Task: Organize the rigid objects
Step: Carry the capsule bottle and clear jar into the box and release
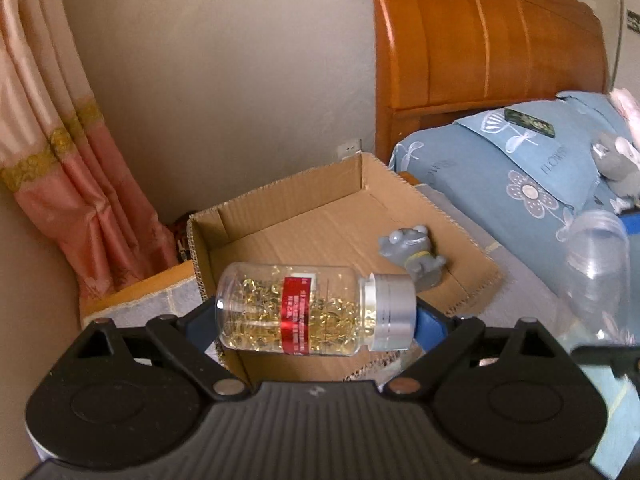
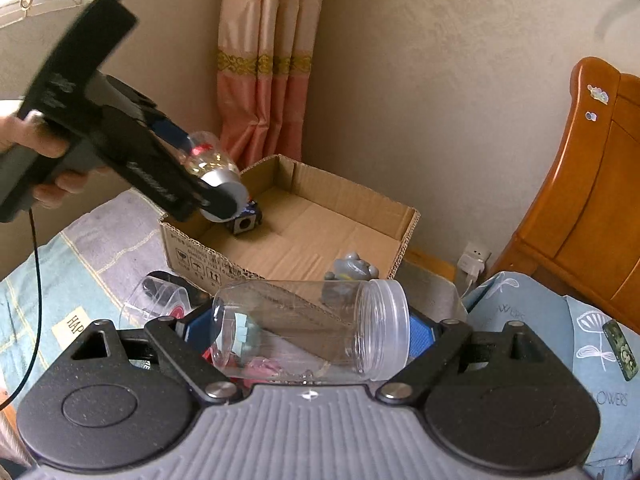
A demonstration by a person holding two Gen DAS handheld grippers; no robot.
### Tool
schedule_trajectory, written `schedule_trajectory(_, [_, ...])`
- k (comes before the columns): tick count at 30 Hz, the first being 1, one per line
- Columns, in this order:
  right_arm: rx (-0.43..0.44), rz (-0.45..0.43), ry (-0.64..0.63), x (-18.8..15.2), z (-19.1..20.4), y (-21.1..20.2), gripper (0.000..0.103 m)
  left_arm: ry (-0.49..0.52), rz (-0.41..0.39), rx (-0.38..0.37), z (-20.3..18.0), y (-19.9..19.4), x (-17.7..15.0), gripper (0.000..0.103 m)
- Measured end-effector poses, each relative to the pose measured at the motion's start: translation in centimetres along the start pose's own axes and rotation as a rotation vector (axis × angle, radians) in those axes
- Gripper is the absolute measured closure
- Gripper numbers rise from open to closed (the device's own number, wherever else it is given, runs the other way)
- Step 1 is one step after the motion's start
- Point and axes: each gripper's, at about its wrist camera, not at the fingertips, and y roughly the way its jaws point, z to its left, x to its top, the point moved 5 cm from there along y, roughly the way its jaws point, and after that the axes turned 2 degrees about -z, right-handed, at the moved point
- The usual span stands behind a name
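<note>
My left gripper is shut on a clear bottle of yellow capsules with a red label and a silver cap, held sideways by its ends above the open cardboard box. The right wrist view shows this same left gripper and bottle over the box's near left corner. My right gripper is shut on an empty clear plastic jar, also held sideways, in front of the box. Inside the box lie a grey toy figure and a black cube.
The box stands on a bed, next to a blue flowered pillow and a wooden headboard. A dark flat item and a grey plush toy lie on the pillow. Another clear container lies left of my right gripper. A pink curtain hangs behind.
</note>
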Motion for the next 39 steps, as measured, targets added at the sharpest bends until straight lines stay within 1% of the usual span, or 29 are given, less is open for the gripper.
schedule_trajectory(4, [0.0,0.012,-0.013,-0.4,0.3,0.0,0.01,-0.029,-0.005,-0.011,-0.1,0.9,-0.4,0.007])
schedule_trajectory(12, [0.009,0.003,-0.009,-0.1,0.2,-0.2,0.01,0.02,-0.053,-0.003,-0.5,-1.1,-1.3,0.003])
schedule_trajectory(16, [0.028,0.003,0.004,0.4,0.1,0.2,0.01,0.025,-0.05,0.007,-0.6,-2.3,-3.1,0.003])
schedule_trajectory(21, [0.051,-0.004,0.025,1.5,0.1,1.2,0.01,-0.003,-0.055,0.08,-0.5,-4.4,-6.1,0.003])
schedule_trajectory(23, [0.057,-0.001,0.03,2.3,0.1,2.0,0.01,-0.005,-0.055,0.082,-0.6,-5.2,-7.3,0.003])
schedule_trajectory(25, [0.058,0.002,0.032,3.0,0.0,2.7,0.01,-0.035,-0.052,0.085,-0.4,-5.9,-8.3,0.003])
schedule_trajectory(30, [0.069,0.002,0.06,5.2,-0.3,5.2,0.01,-0.168,-0.021,0.095,1.0,-7.0,-10.7,0.003])
schedule_trajectory(32, [0.07,0.013,0.076,6.0,-0.3,6.5,0.01,-0.205,-0.014,0.105,1.4,-7.0,-11.5,0.003])
schedule_trajectory(36, [0.071,0.042,0.086,7.3,-0.3,9.0,0.01,-0.236,-0.012,0.145,1.8,-7.0,-13.0,0.003])
schedule_trajectory(39, [0.068,0.065,0.105,8.3,-0.4,11.0,0.01,-0.225,-0.012,0.189,1.8,-7.0,-13.8,0.003])
